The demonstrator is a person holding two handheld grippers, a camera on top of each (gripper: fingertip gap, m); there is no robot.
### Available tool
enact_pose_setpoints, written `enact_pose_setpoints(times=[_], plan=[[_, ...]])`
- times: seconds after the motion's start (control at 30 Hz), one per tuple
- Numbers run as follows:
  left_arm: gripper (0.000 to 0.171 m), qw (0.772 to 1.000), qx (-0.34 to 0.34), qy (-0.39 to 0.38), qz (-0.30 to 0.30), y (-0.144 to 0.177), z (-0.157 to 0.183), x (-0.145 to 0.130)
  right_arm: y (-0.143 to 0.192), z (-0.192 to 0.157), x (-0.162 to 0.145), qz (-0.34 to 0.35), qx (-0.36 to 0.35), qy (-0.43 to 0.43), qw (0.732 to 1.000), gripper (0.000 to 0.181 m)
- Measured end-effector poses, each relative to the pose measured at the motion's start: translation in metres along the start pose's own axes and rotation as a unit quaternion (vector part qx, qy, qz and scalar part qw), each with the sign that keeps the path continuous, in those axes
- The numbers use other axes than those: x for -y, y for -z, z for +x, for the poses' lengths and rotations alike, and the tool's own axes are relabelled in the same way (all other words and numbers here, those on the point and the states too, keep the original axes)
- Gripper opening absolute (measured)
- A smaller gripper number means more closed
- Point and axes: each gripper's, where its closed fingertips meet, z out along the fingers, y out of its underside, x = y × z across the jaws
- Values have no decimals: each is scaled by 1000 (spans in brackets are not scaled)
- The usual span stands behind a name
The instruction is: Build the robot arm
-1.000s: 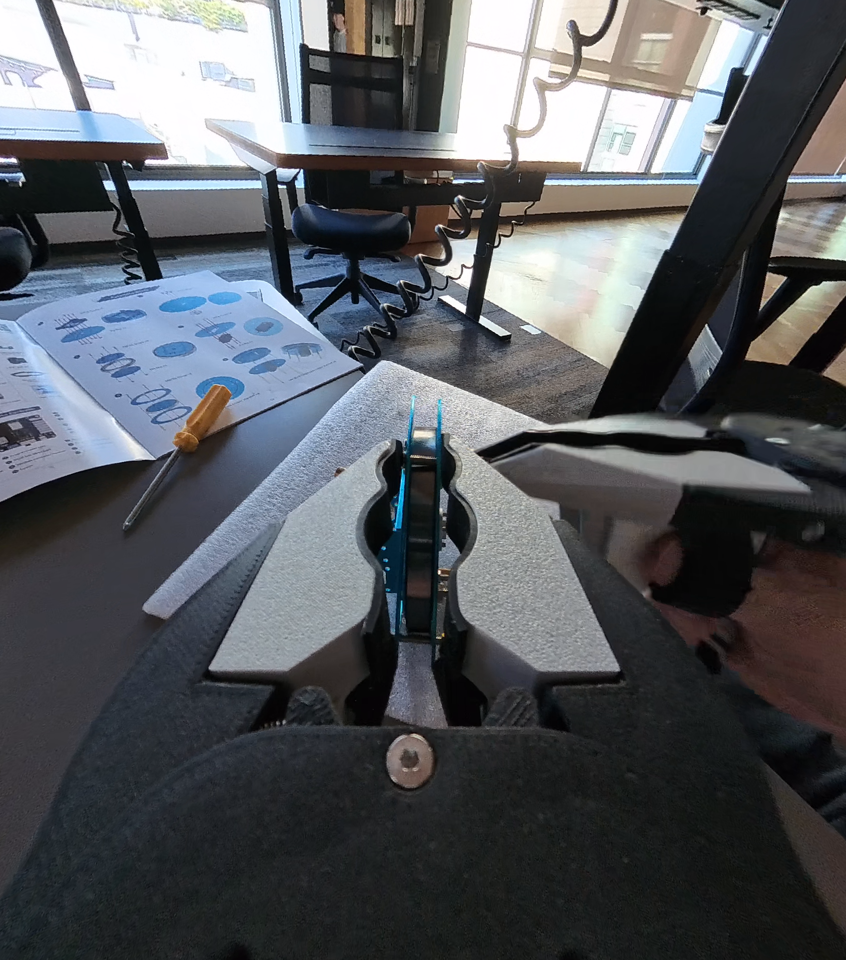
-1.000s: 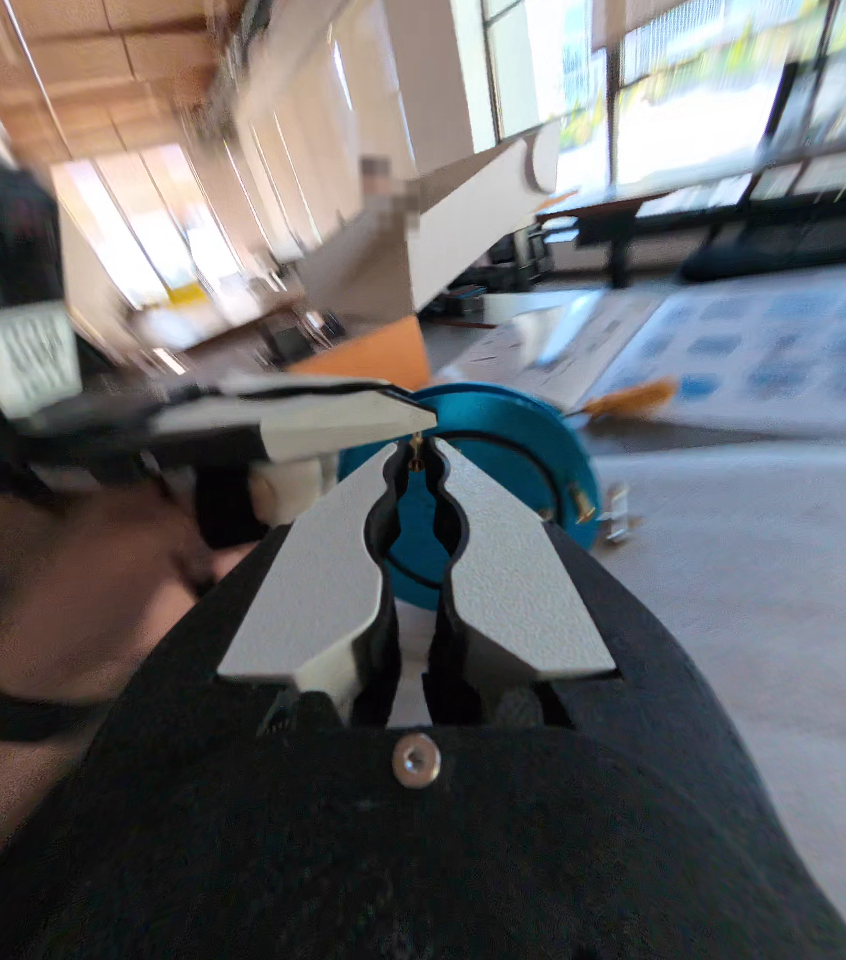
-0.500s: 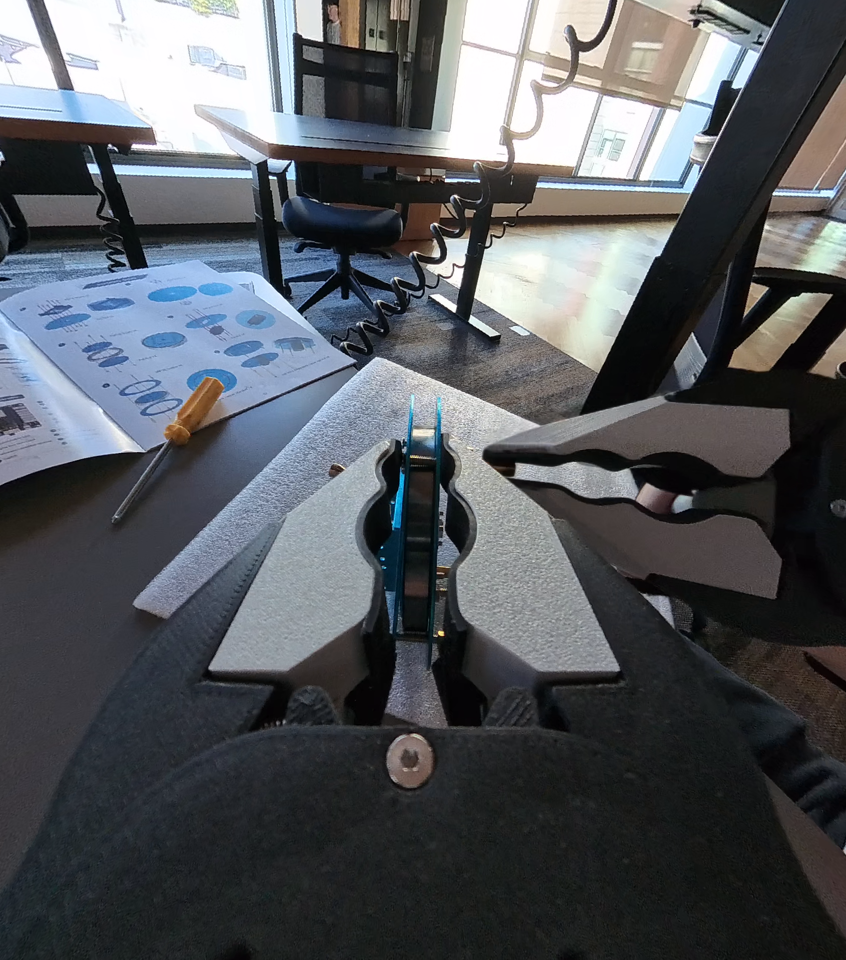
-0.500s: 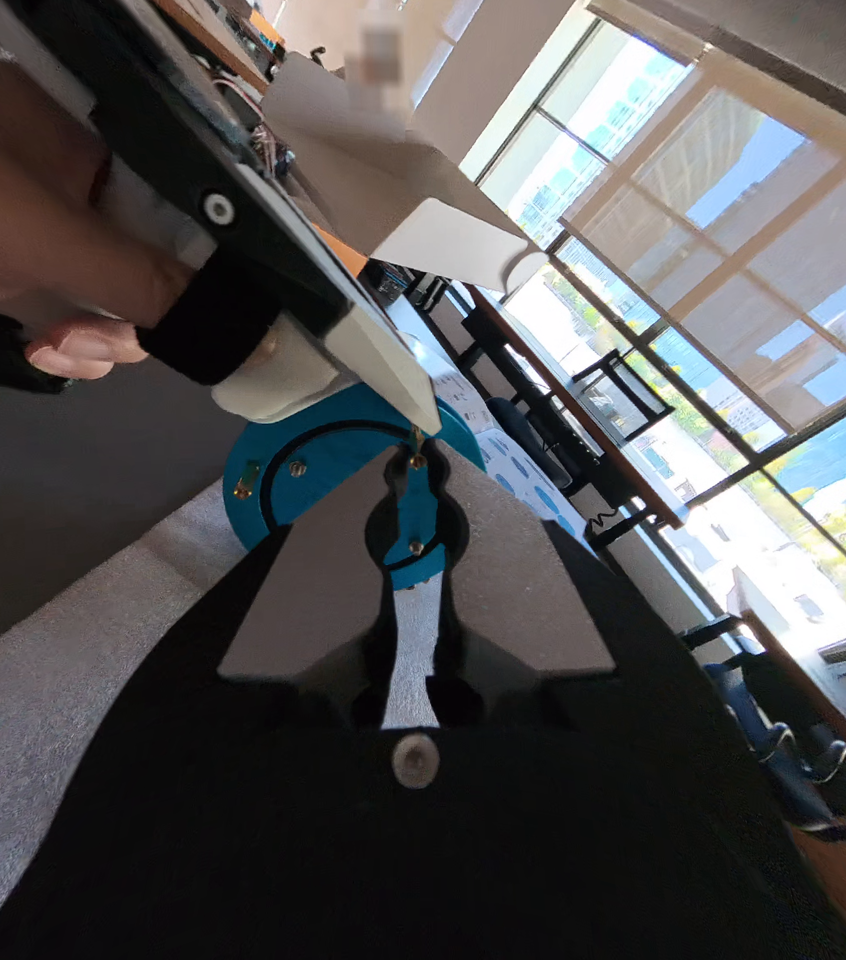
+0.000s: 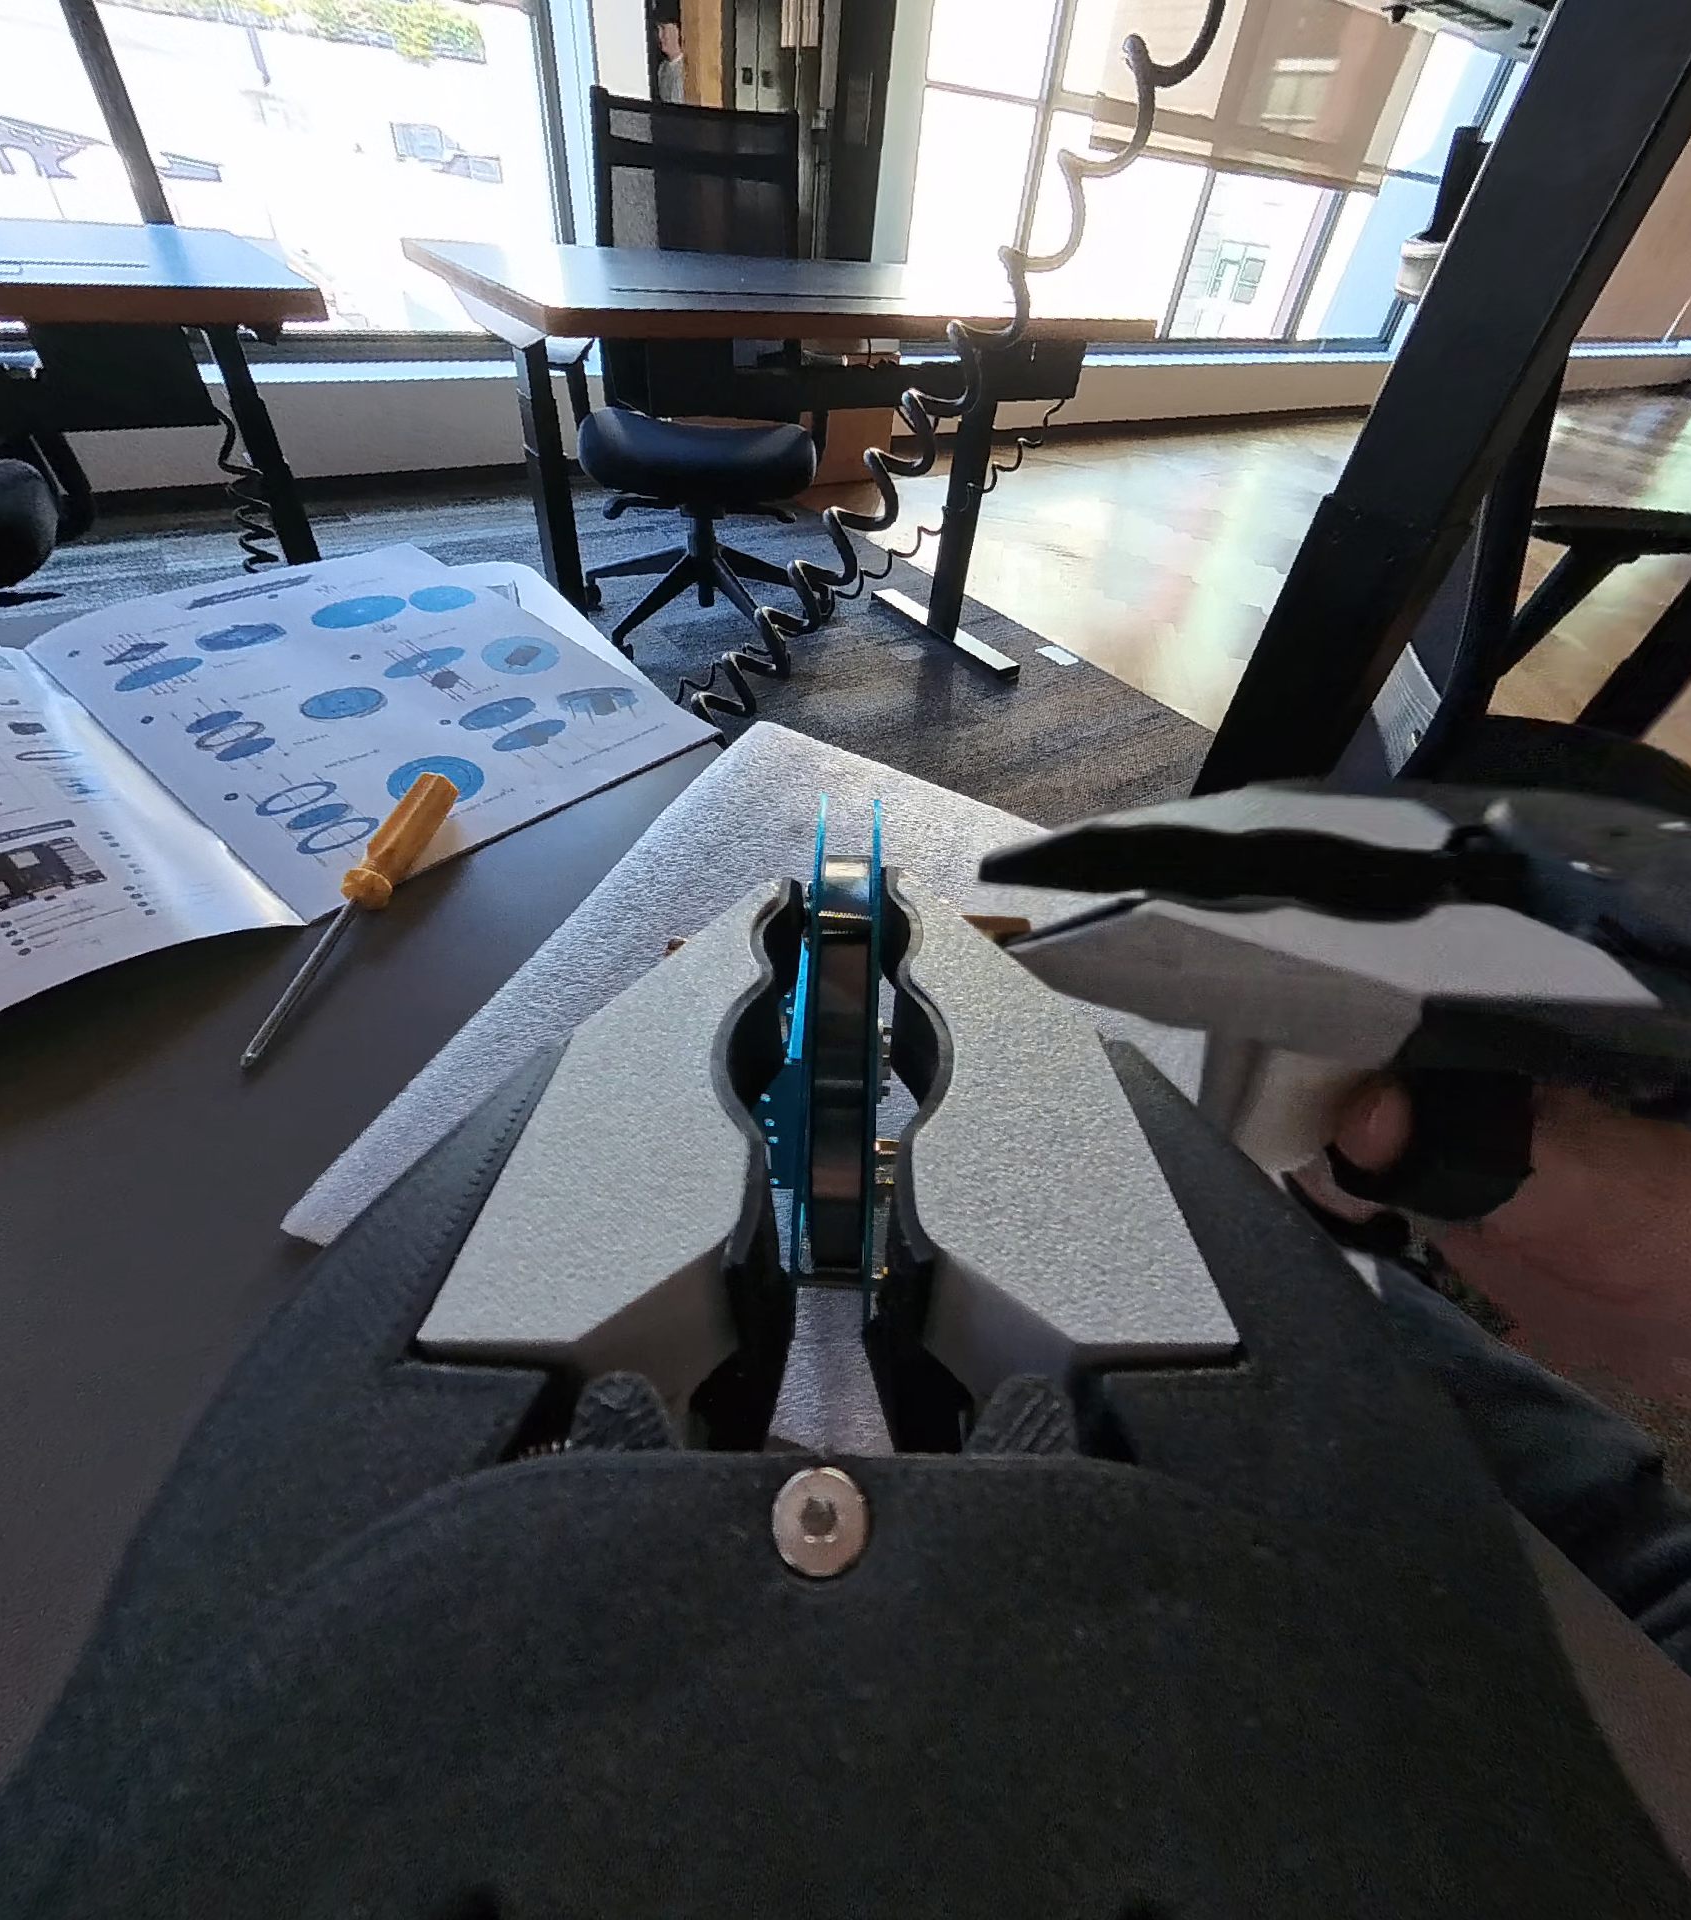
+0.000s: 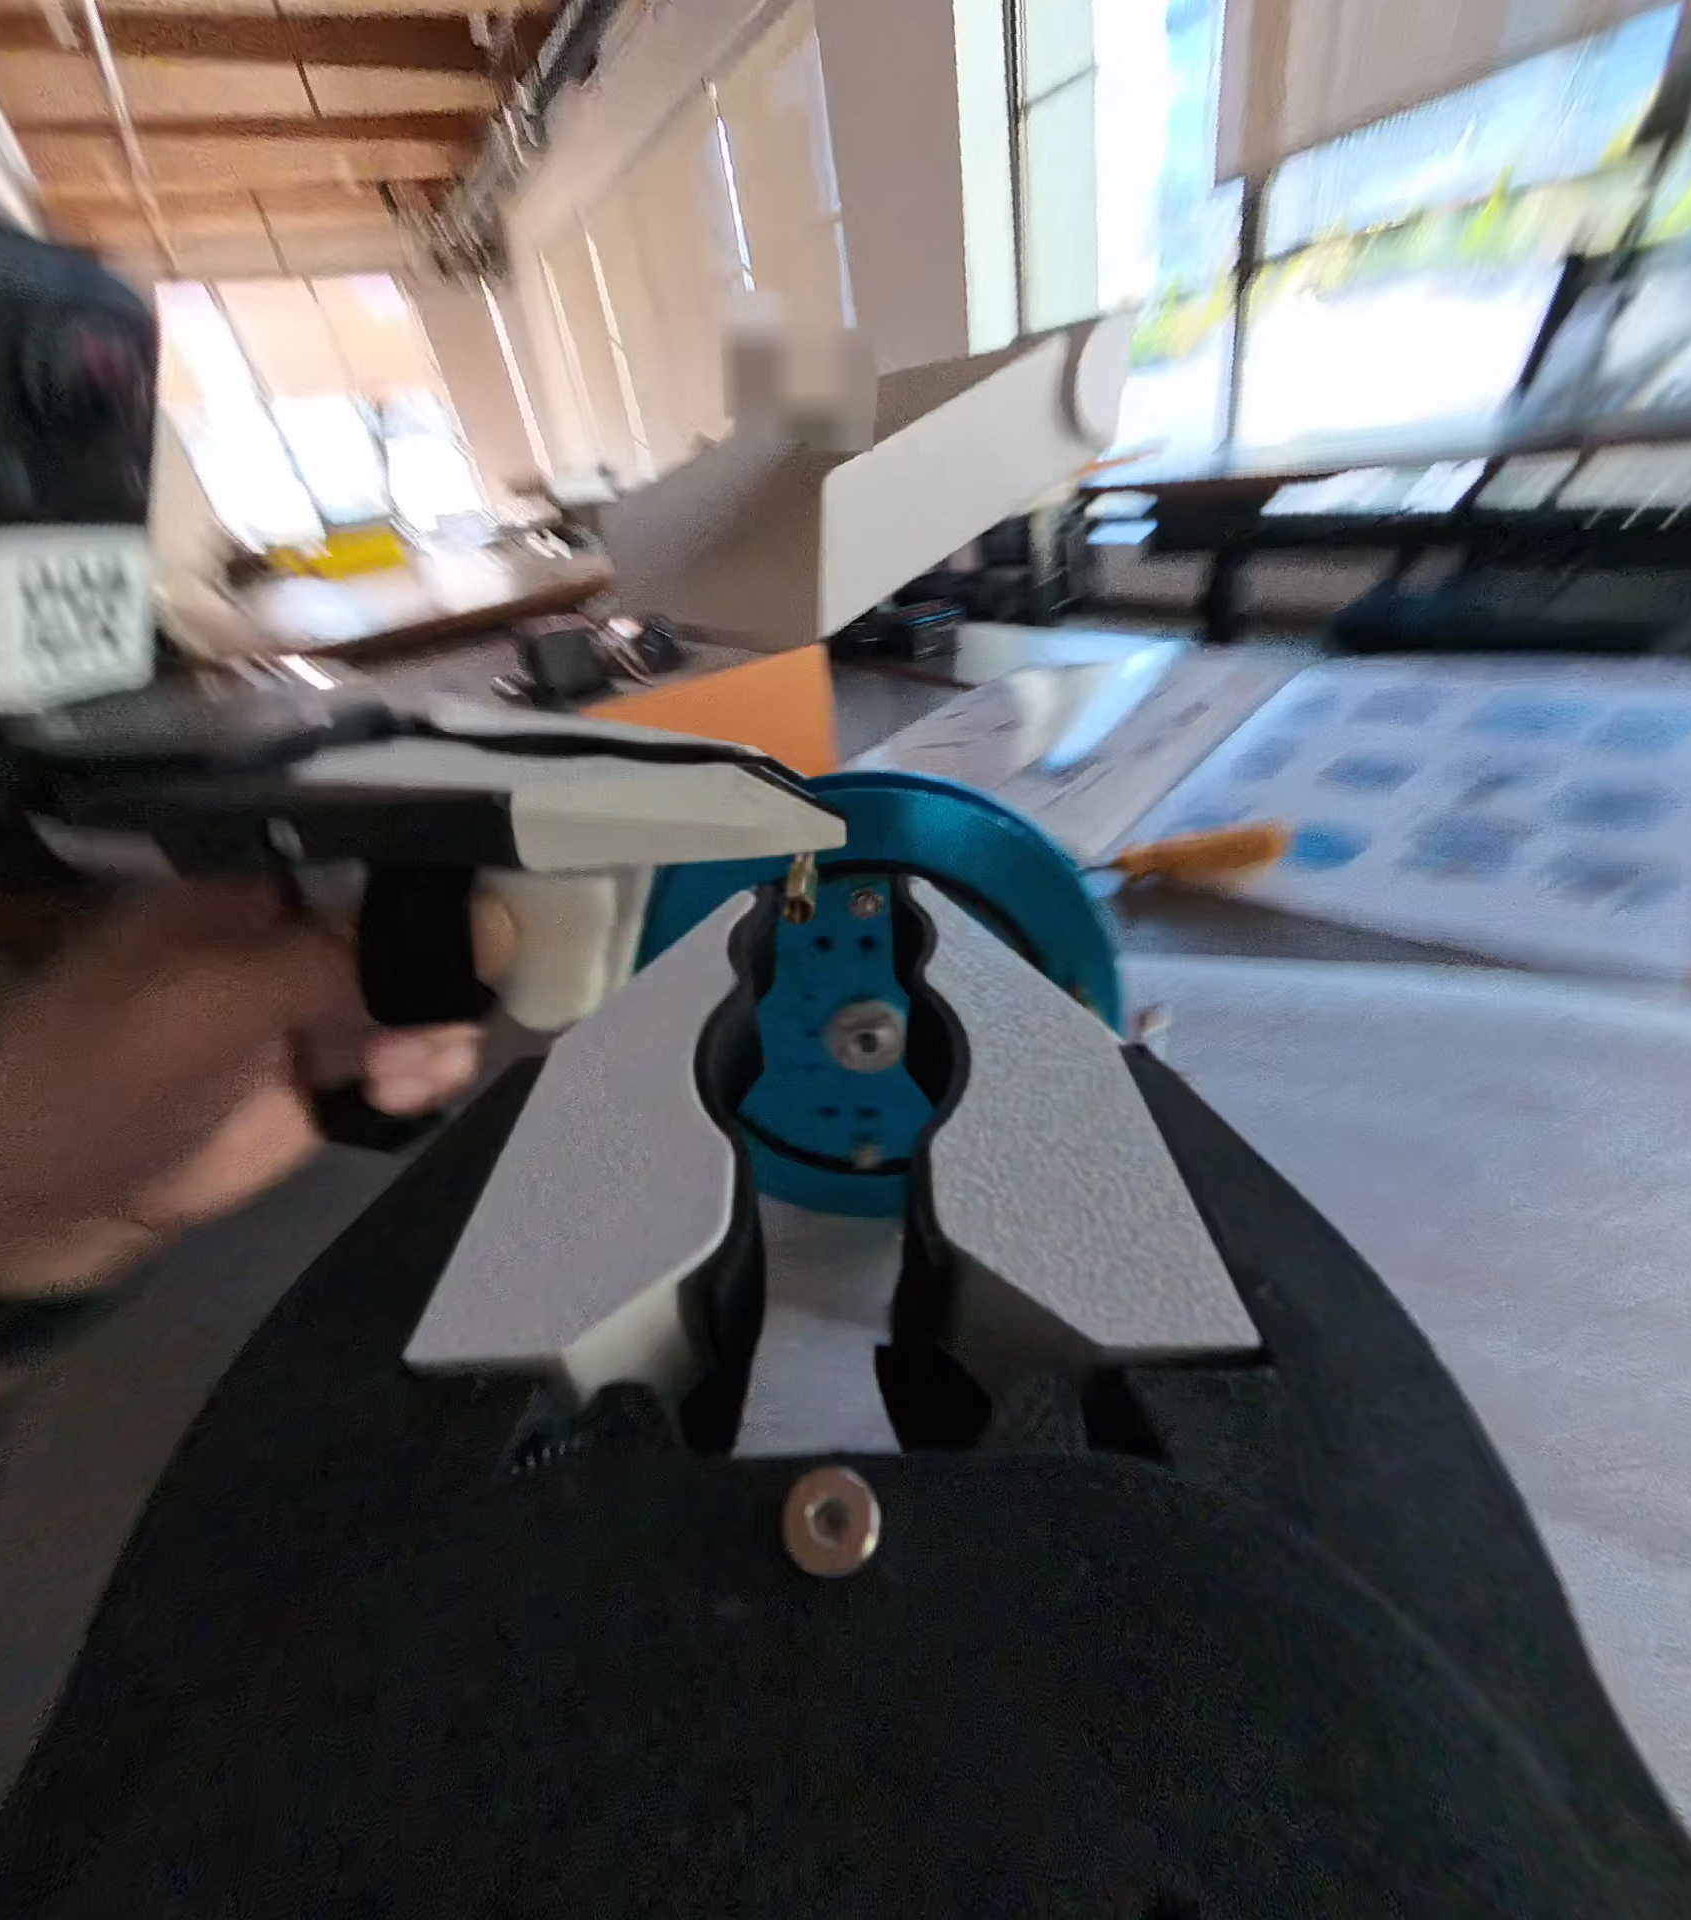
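Left tool (image 5: 846, 914) clamps blue disc assembly (image 5: 836, 1070) edge-on; right view shows its face.

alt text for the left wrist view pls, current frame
The left gripper is clamped edge-on around a blue disc assembly above a white foam sheet on a dark table. The right gripper reaches in from the right, its tips beside the assembly. An orange-handled screwdriver lies against an open booklet.

An open white instruction booklet with blue diagrams (image 5: 228, 769) lies at the far left of the dark tabletop (image 5: 72, 1226). An orange-handled screwdriver (image 5: 358, 914) rests on its near edge, left of a white foam sheet (image 5: 529, 1049).
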Motion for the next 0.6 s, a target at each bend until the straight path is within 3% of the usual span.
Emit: enact_pose_setpoints(times=[0.1, 0.17, 0.23, 0.3, 0.37, 0.43, 0.5, 0.53, 0.6], plan=[[12, 1000, 2, 0, 5, 1, 0, 0, -1, -9, -2, -40, -29, 224, 973, 16], [13, 1000, 3, -3, 6, 1, 1, 0, -4, -9, -3, -57, -52, 279, 957, 5], [13, 1000, 6, -5, 8, 2, 0, 0, -4, -9, -3, -61, -56, 270, 959, 5], [13, 1000, 3, 0, 13, 3, 0, -1, -4, -10, -3, -50, -42, 173, 983, 4], [13, 1000, 4, -5, 15, 3, 1, -1, -3, -10, -4, -29, -10, -3, 1000, 5], [13, 1000, 10, -19, 16, 3, 3, -1, -1, -9, -5, -1, 31, -218, 975, 5], [13, 999, 13, -31, 18, 3, 5, -1, 1, -9, -5, 24, 70, -394, 916, 5], [13, 999, 14, -34, 19, 3, 6, -1, 2, -10, -5, 29, 79, -417, 905, 5], [13, 999, 13, -35, 24, 4, 8, -1, 4, -13, -5, 23, 79, -332, 940, 5]])
